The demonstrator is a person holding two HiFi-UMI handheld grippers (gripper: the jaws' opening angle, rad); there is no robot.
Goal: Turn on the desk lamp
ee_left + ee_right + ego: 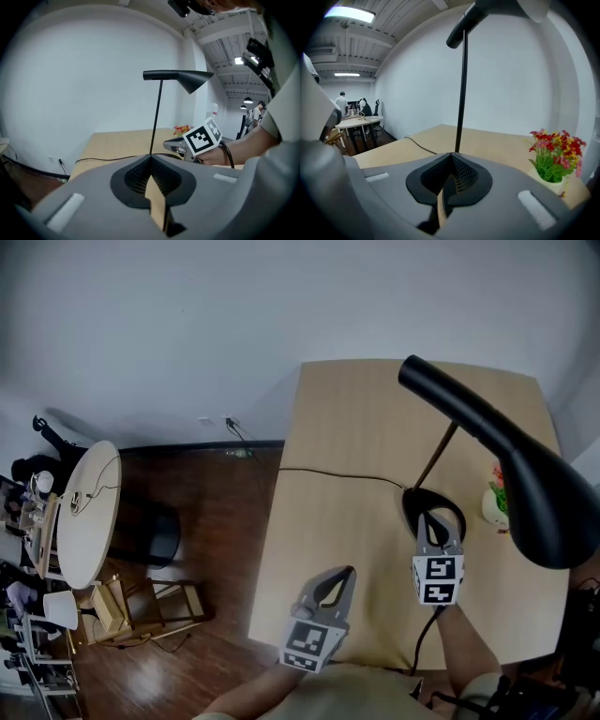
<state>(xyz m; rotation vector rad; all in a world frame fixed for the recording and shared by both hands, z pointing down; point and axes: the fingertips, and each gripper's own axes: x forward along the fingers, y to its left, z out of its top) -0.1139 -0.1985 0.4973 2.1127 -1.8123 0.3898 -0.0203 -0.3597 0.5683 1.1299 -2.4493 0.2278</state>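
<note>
Two grippers above table (347, 427) | desk lamp (506, 451) standing on it | right gripper (434, 518) over lamp base (410, 505), fingers (497, 206) closed, empty | left gripper (348, 571) left of base, fingers (93, 197) closed, empty

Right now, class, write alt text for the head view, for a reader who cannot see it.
A black desk lamp stands on a light wooden table, and the right gripper, jaws shut, holds its tips over the lamp's base. The left gripper, also shut, hovers over the table's near edge.
</note>
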